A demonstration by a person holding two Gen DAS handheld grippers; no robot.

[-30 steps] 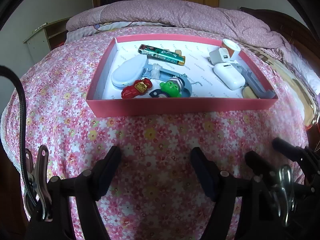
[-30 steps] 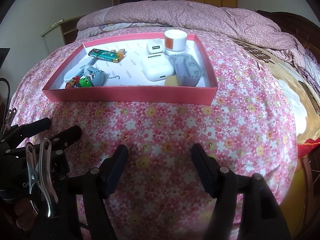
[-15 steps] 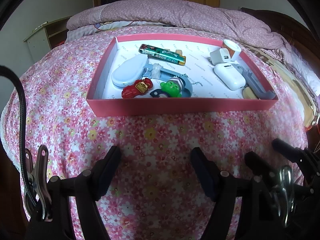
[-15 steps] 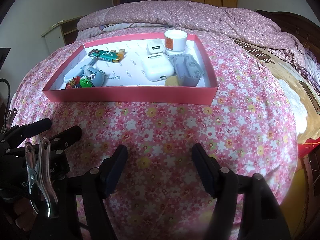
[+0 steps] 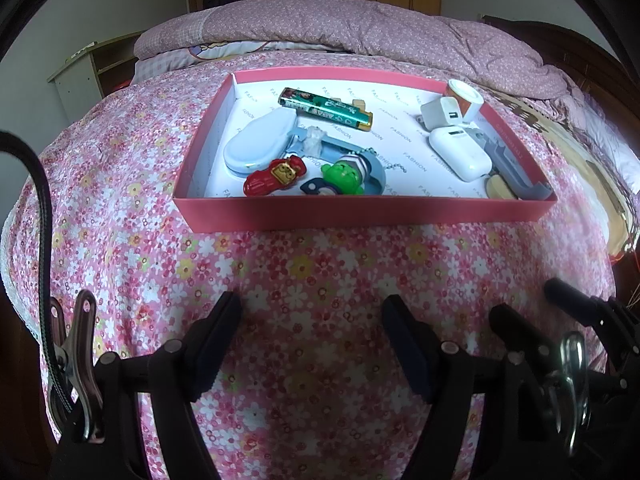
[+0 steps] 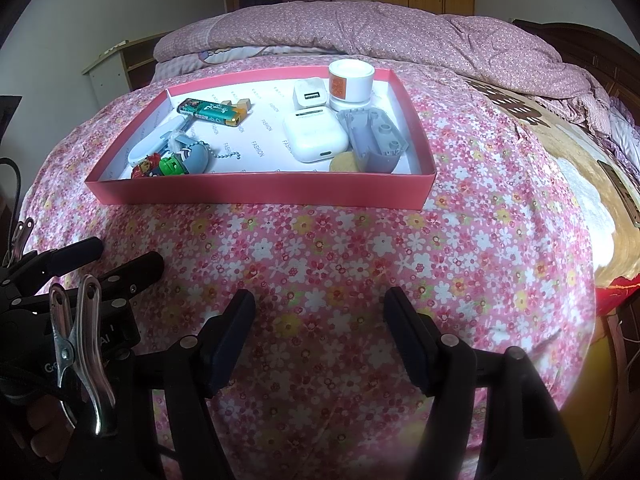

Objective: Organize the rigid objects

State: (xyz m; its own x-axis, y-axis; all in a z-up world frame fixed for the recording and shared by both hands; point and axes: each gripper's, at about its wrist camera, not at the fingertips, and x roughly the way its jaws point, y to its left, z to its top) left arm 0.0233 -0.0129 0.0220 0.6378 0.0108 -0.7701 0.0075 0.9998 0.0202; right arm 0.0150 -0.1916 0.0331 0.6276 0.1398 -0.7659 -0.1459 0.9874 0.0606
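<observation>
Holding our left gripper (image 5: 312, 312) and right gripper (image 6: 320, 308) jaws apart, empty, over floral bedspread (image 5: 320, 264); pink tray (image 5: 360, 212) ahead holds toy car (image 5: 274, 176), white case (image 6: 314, 136), green lighter (image 5: 326, 108); open bedspread before near rim.

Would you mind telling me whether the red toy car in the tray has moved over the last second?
No. The red toy car still lies against the pink tray's near wall, just left of the green toy, as before.

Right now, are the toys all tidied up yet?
Looks nearly done: the red car, green toy, white case and the rest sit inside the pink box. Both the left gripper and right gripper hang open, empty. Nothing lies loose on the bedspread.
</observation>
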